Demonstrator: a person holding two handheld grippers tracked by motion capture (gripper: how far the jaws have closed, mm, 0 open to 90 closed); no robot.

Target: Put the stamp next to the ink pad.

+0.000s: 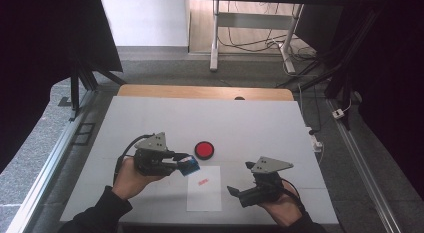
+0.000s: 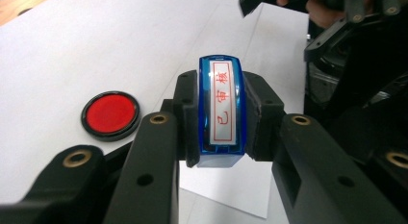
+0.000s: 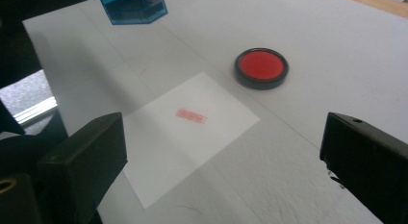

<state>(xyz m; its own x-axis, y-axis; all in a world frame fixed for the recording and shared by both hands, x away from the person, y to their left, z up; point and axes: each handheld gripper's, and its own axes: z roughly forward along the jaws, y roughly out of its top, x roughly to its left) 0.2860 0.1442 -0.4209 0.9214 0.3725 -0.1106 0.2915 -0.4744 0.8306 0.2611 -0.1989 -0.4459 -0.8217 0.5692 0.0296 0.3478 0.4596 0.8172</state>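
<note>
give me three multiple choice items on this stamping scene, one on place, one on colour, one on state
1. Where is the red imprint?
A. on the paper
B. on the ink pad
C. on the bare table

2. What colour is the stamp body?
A. green
B. blue
C. yellow

3. How is the right hand-held gripper?
A. shut on the stamp
B. shut on the paper
C. open, holding nothing

Key:
1 A: the imprint lies mid-sheet on the paper.
2 B: the stamp, clamped in the left hand-held gripper, is blue.
3 C: the right hand-held gripper has its jaws wide apart with nothing between.
</note>
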